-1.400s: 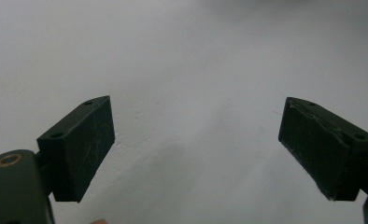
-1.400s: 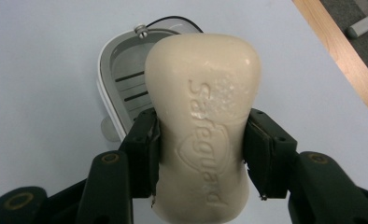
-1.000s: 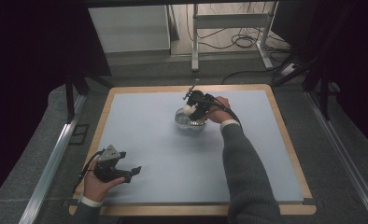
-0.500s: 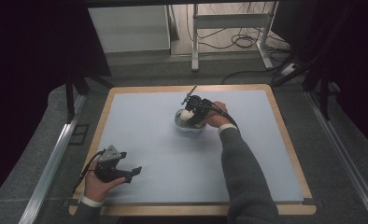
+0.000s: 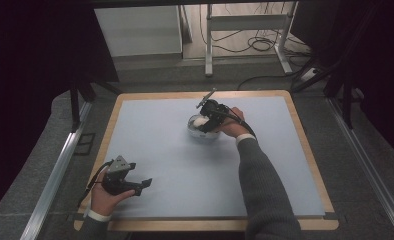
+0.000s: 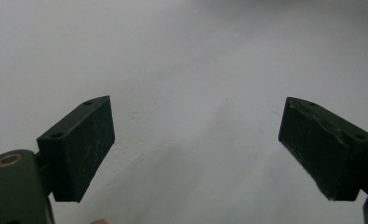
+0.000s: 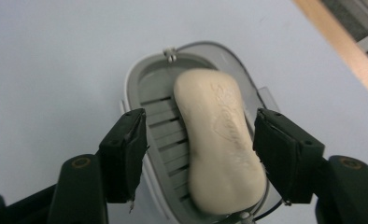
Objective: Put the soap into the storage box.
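Right tool straddles soap, jaws flanking its long sides.

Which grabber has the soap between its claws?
The right gripper, out at the soap dish. Its open jaws stand either side of the soap. The left gripper has just bare table between its jaws.
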`<act>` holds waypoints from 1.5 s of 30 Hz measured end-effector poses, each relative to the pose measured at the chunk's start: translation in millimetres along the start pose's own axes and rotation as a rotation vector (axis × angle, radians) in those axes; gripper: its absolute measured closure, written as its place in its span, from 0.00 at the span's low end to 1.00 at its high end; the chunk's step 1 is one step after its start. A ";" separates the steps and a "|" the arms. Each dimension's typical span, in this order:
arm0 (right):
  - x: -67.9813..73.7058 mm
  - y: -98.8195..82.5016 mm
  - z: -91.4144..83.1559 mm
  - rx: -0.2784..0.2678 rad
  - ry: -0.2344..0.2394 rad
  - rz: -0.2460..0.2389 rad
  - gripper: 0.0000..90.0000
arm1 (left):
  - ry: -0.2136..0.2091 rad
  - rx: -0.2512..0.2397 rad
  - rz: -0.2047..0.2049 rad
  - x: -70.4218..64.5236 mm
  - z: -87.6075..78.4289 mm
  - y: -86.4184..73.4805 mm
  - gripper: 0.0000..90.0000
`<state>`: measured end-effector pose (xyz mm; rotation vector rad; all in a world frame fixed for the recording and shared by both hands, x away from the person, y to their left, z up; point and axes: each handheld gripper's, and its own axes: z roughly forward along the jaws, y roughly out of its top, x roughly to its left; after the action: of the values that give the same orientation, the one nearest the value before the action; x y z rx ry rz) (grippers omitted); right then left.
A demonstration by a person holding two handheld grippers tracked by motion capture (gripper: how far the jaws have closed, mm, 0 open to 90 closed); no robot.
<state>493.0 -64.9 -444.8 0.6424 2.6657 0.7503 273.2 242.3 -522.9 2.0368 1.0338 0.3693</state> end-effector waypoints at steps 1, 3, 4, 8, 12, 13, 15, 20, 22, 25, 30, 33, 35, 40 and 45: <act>-0.2 -0.7 -3.0 -0.021 0.000 0.014 0.37 | 0.000 0.001 -0.001 0.1 0.3 0.2 0.12; -1.7 -2.7 -7.3 -0.055 -0.003 0.033 0.37 | 0.002 0.004 -0.002 -0.1 1.3 0.2 0.12; -2.4 -4.3 -9.6 -0.066 -0.002 0.046 0.36 | 0.006 0.008 -0.002 -0.6 2.1 0.1 0.12; -5.9 -12.4 -16.1 -0.099 0.003 0.055 0.36 | 0.015 0.019 0.004 -1.6 2.5 -0.4 0.12; -5.3 -20.8 -24.2 -0.124 -0.003 0.073 0.34 | 0.023 0.023 0.005 -3.9 1.0 -2.1 0.12; -5.0 -23.2 -25.8 -0.131 -0.006 0.079 0.34 | 0.024 0.022 0.010 -3.9 0.2 -2.4 0.12; -4.2 -29.1 -29.5 -0.137 -0.018 0.084 0.33 | 0.025 0.016 0.008 -4.6 -1.1 -3.1 0.12; 4.2 -50.1 -42.2 -0.161 -0.041 0.119 0.33 | 0.023 0.011 0.008 -6.0 -4.1 -4.1 0.12; 8.3 -62.4 -47.8 -0.168 -0.050 0.130 0.32 | 0.024 0.012 0.010 -6.2 -5.0 -4.5 0.12; 12.0 -79.6 -54.0 -0.177 -0.066 0.148 0.32 | 0.027 0.008 0.010 -6.7 -6.5 -5.0 0.12; 18.3 -113.4 -60.9 -0.180 -0.080 0.175 0.31 | 0.034 0.011 0.009 -7.6 -7.6 -6.0 0.12; 23.3 -134.1 -64.5 -0.181 -0.095 0.195 0.31 | 0.038 0.011 0.008 -8.0 -7.3 -6.3 0.12; 26.1 -149.6 -66.9 -0.181 -0.105 0.203 0.30 | 0.038 0.012 0.008 -8.1 -6.7 -6.4 0.12; 31.4 -177.7 -71.8 -0.187 -0.114 0.245 0.30 | 0.038 0.019 0.012 -8.7 -5.2 -6.5 0.12; 38.0 -201.2 -76.3 -0.172 -0.133 0.265 0.29 | 0.039 0.016 0.010 -8.5 -6.2 -6.5 0.12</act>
<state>362.7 -231.7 -499.1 0.9734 2.3910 0.9577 260.9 241.2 -523.1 2.0564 1.0537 0.4089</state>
